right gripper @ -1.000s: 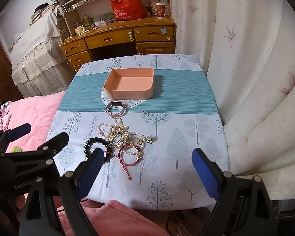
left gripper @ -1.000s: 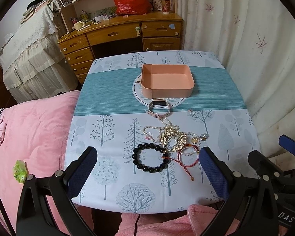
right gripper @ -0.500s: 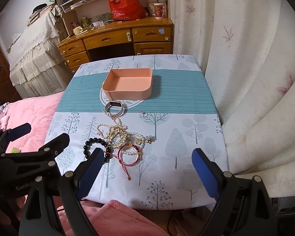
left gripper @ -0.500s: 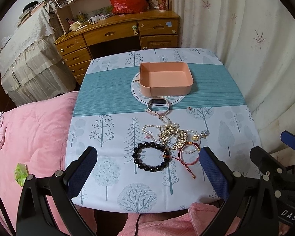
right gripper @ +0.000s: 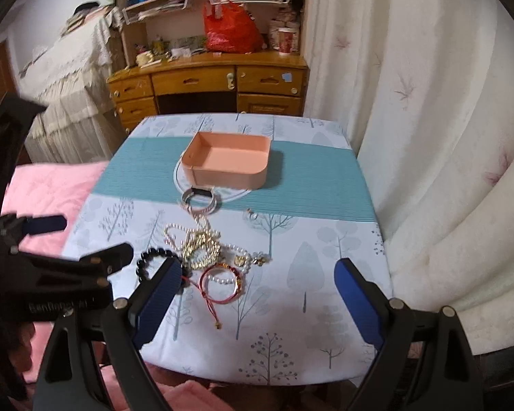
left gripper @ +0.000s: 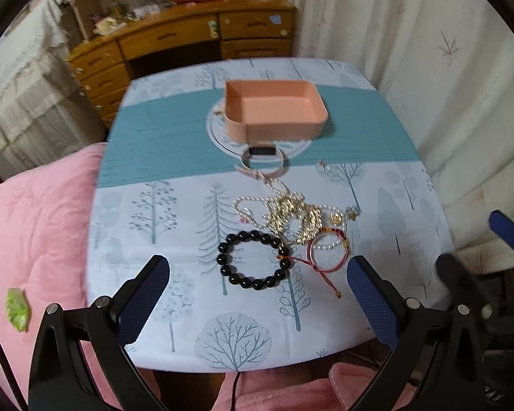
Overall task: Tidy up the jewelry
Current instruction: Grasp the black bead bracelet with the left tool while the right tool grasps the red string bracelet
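Left wrist view: we see the left gripper (left gripper: pixel 257 284) with jaws wide and empty, the black round-bead bracelet (left gripper: pixel 253 259) lying flat on the tree-print tablecloth (left gripper: pixel 154 205), centred just ahead between the pads. We judge this hand nearer. Right of it lies the red cord bangle (left gripper: pixel 327 251). The right gripper (right gripper: pixel 257 294), also wide and empty, frames that bangle. The empty pink rectangular tray (left gripper: pixel 277 130) sits beyond.

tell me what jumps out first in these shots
The tangle of jewelry on the tree-print tablecloth: a black bead bracelet nearest, a red cord bracelet beside it, pearls and gold chains behind. Further back sits an empty pink tray, and both grippers hang open over the table's near edge.
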